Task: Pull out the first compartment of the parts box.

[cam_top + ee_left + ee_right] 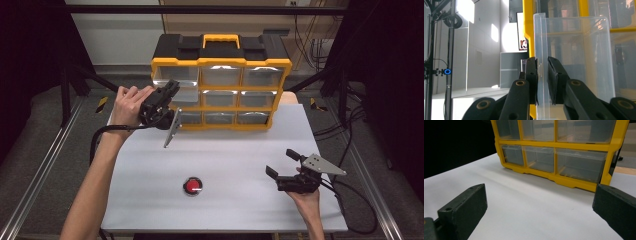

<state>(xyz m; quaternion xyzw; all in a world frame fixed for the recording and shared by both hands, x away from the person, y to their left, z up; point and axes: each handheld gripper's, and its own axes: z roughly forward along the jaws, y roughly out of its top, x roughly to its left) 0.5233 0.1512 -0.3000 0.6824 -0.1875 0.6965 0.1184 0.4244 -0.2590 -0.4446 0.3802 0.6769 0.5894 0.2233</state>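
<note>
A yellow and black organizer with clear drawers stands at the back of the white table. My left gripper is at the left drawer of its middle row, which sticks out a little. In the left gripper view the gripper is shut on the thin front lip of that clear drawer. My right gripper is held low over the table's right side, open, with nothing between its fingers. In the right gripper view it faces the organizer's lower rows.
A small red round object on a black base lies on the table near the front middle. Metal rails run along both sides of the table, and cables trail on the floor at the right.
</note>
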